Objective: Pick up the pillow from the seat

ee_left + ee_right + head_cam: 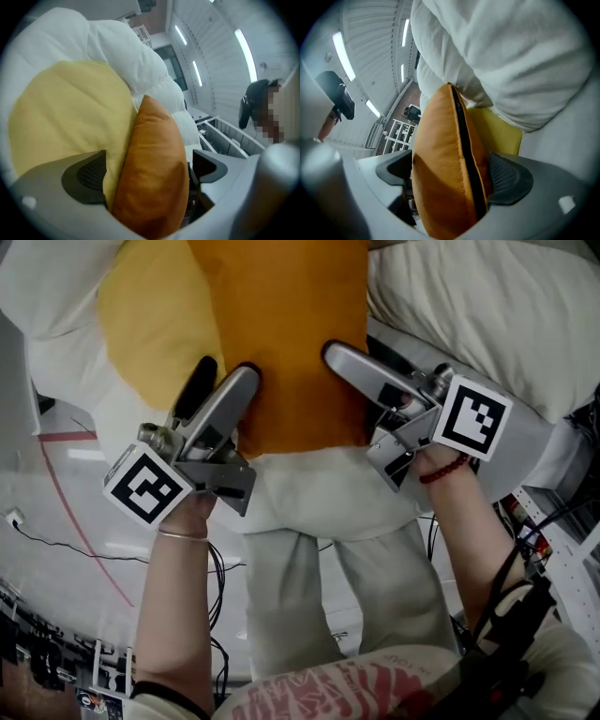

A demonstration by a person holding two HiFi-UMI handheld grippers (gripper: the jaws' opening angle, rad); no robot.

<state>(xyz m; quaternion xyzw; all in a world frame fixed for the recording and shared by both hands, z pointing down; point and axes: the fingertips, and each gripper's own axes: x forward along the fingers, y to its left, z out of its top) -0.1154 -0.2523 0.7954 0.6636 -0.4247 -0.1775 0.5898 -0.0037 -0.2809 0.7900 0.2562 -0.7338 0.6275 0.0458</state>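
Brightness: head view moderate, flat and greyish; both gripper views brighter.
Light source: ceiling light strips, upper right of the left gripper view and upper left of the right gripper view; mild glare.
Shadows: soft; one dark patch on the orange pillow, lower centre.
Distortion: strong fisheye, black corners in the gripper views.
Focus: lower edges blurred.

Orange pillow btwn wide-apart gripper
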